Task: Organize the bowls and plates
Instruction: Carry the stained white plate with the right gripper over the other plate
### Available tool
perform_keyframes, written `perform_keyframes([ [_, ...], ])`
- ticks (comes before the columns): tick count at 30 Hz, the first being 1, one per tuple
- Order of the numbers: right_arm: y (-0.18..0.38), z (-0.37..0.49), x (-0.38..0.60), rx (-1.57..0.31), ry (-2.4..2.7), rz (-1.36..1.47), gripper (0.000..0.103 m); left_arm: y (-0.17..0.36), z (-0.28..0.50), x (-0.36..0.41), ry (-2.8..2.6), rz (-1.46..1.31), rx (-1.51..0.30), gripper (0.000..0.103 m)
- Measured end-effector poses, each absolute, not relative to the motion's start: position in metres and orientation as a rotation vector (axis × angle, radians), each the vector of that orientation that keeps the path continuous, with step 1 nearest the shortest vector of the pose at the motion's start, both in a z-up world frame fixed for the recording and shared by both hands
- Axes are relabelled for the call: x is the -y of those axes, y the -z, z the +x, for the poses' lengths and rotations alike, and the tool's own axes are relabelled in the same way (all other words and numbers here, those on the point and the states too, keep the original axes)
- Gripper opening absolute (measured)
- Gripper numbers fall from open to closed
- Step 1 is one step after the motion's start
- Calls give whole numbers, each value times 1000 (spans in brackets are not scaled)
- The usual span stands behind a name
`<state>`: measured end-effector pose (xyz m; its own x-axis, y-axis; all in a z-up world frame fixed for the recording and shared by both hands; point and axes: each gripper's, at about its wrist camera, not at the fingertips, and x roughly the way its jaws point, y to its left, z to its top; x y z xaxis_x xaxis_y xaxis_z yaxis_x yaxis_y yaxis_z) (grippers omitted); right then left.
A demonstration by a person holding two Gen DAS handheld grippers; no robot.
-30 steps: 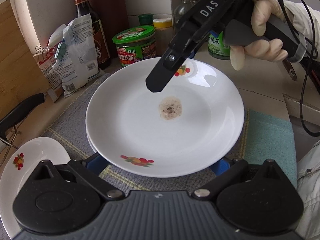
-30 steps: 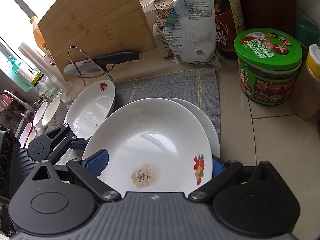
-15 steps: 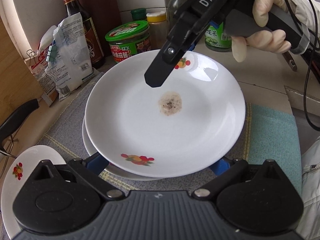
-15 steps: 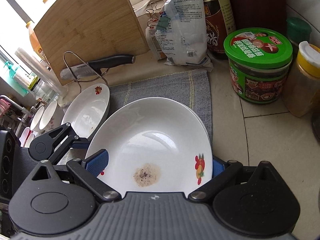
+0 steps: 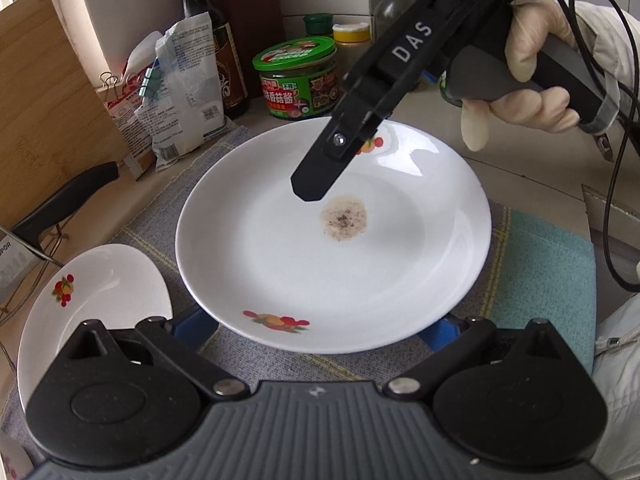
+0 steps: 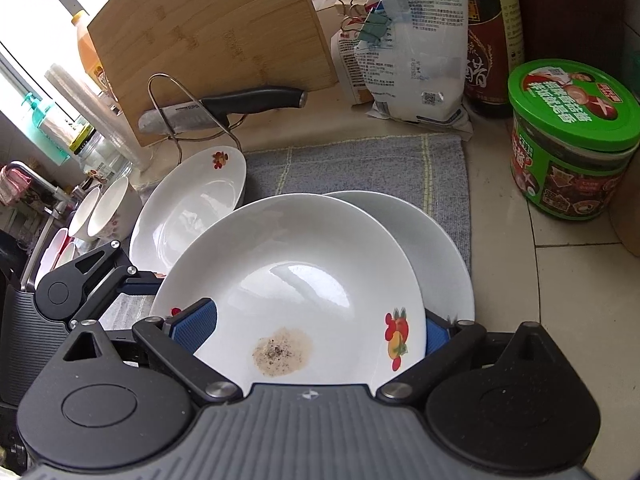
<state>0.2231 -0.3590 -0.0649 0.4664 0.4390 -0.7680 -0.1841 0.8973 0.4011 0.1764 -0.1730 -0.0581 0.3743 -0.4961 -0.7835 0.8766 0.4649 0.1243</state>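
Observation:
A white plate with fruit prints and a brown stain sits in the middle of the left wrist view. In the right wrist view the same stained plate lies on a second white plate. My right gripper is shut on the stained plate's rim, one blue pad over it and one under. It also shows from the left wrist. My left gripper is open, its blue fingers under the plate's near edge. A third plate lies at left.
A grey cloth and a teal cloth lie under the plates. A green-lidded jar, sauce bottle, clipped bags, cutting board, a knife on a wire rack and bowls stand around.
The stained plate, held by my right gripper, has shifted over the second plate beneath it. The left gripper has drawn back a little, and more of the third plate shows.

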Motion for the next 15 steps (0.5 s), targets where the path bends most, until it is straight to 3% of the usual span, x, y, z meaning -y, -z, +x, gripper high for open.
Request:
perform_keyframes([
  [15, 82, 236, 357, -1076, -375, 247, 103, 64, 183, 186, 922, 642, -784, 101],
])
